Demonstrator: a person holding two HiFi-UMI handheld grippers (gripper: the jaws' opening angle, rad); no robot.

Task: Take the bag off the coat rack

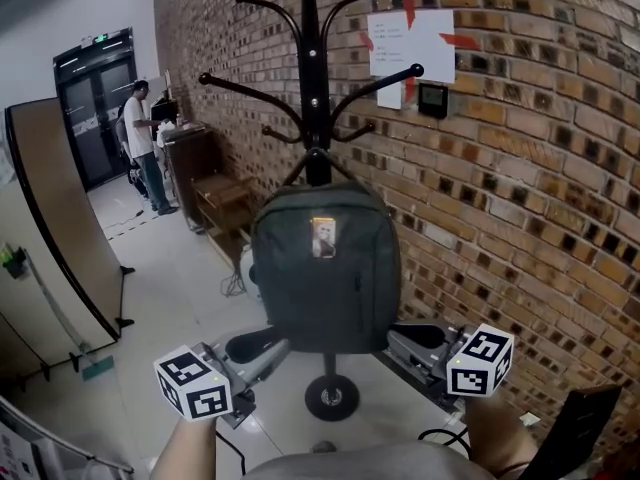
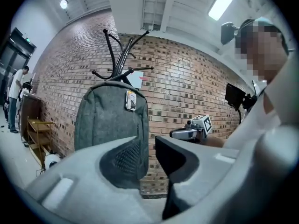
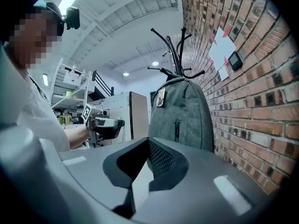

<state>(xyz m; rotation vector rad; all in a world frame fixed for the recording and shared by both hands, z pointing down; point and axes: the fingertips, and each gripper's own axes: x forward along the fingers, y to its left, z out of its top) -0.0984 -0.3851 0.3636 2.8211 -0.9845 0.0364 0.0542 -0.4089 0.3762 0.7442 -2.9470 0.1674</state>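
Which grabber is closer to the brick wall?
Right. The right gripper is at the backpack's wall side, near the brick wall; the left gripper is at its other side.

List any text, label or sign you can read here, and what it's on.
No text here is legible.
Paper sheets on the brick wall: print too small.
Tag on the bag: blurred.
Green sign over the door: too small.
Left marker cube, right marker cube: patterns only, no words.
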